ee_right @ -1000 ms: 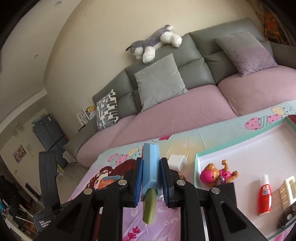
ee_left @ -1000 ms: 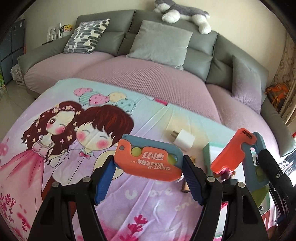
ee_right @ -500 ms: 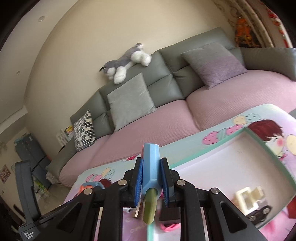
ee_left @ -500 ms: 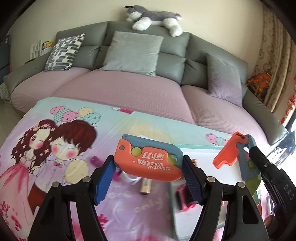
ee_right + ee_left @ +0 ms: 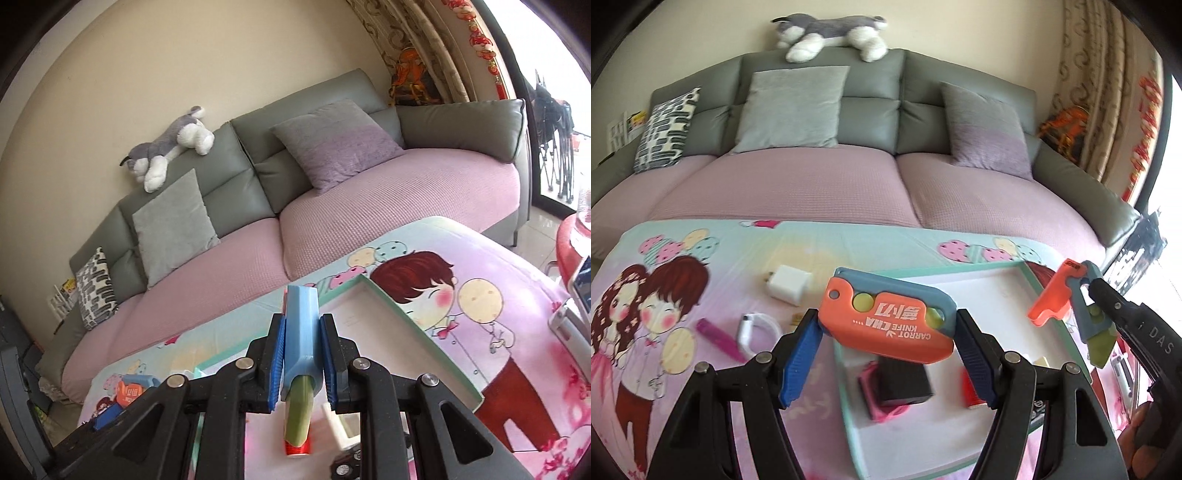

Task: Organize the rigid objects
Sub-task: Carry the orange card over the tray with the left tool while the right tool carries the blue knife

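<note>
Carrot knife, orange and blue, clamped lengthwise between blue pads of left gripper, held above near-left corner of teal-rimmed tray. Second carrot knife pinched edge-on in right gripper, jaws nearly together on its blue body, green blade hanging out below the pads, orange flap raised at far end. Both toys aloft over tray, not resting on anything. Under left gripper: black block and pink item in tray's near end; far half of tray floor bare white. Left of tray on cartoon-print cloth: white charger, white cable, magenta stick, well apart from tray rim. Sofa just beyond cloth's far edge.
</note>
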Available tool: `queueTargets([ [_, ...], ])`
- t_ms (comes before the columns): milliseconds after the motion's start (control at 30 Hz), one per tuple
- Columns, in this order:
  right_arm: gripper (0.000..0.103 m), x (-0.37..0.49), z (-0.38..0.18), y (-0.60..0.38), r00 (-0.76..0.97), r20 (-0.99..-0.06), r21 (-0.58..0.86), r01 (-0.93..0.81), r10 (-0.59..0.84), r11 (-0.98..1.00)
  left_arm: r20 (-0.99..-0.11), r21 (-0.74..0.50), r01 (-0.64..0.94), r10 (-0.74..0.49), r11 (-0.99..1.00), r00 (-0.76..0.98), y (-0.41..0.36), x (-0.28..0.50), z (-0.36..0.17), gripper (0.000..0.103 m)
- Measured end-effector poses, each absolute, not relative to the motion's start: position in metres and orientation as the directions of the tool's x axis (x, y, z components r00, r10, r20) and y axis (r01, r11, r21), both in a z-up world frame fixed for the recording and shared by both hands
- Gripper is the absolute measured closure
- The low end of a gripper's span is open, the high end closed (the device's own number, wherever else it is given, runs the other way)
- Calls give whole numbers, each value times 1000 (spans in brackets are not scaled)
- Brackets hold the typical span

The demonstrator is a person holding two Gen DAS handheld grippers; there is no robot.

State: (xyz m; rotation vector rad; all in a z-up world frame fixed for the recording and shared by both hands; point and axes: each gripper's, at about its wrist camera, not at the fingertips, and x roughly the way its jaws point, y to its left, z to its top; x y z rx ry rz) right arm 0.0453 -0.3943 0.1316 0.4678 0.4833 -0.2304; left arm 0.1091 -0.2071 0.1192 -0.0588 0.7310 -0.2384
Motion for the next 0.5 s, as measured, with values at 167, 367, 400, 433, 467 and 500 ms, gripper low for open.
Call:
queueTargets([
  [167,83,43,124,-402,837,-531,338,350,-130,874,-672,-125,241,-261,962,693,-232,115,107,30],
  [367,83,49,107,-414,810,-572,344,378,-127,859,-686,-114,258,-264,959,678,-251,121,94,30],
  [400,82,50,104,-415,810,-573,350,377,-122,858,-690,-114,261,-265,959,674,-253,123,92,30],
  [433,83,52,102,-416,811,-574,356,375,-116,856,-692,-113,265,-267,958,670,-255,124,91,30],
  [467,82,54,99,-417,810,-576,361,373,-111,855,-695,-113,264,-266,958,668,-257,125,89,30],
  [500,82,56,96,-417,806,-582,362,372,-105,855,-697,-112,264,-265,958,666,-258,126,87,30],
])
